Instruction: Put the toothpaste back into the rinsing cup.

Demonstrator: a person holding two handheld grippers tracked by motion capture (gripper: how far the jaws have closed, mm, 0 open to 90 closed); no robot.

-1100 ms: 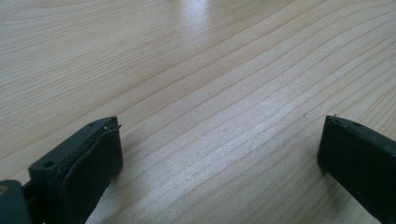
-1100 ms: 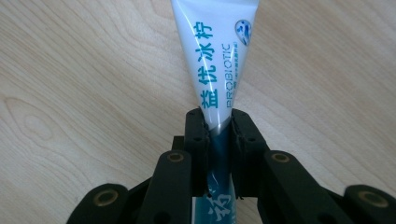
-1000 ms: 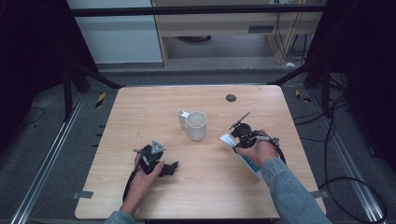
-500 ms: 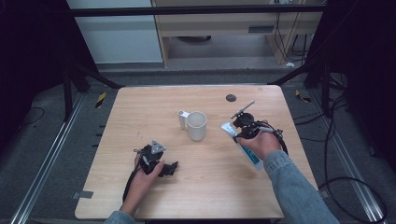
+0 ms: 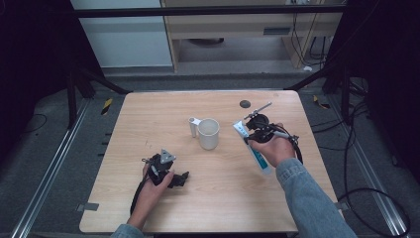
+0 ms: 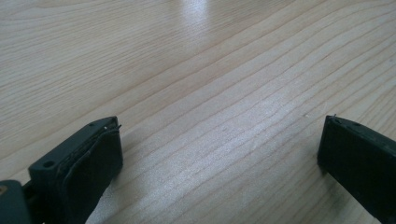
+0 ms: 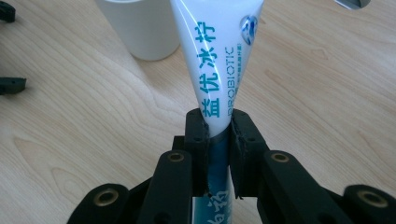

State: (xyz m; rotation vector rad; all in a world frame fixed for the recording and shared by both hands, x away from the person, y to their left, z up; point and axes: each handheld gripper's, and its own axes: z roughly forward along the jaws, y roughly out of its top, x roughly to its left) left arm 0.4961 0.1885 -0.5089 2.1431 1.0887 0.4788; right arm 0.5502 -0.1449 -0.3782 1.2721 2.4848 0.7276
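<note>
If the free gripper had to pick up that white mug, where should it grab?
Probably the mug by its rim wall, from straight above, one jaw inside and one outside. It stands upright with its mouth open, and its round body looks wide. The left gripper is open and nothing lies between them.

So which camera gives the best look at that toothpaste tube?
The right gripper view: the toothpaste tube stands large there, its blue lettering readable, pinched between the right claw jaws. The high view shows the tube small, slanting under the hand. The left gripper view looks at bare table.
</note>
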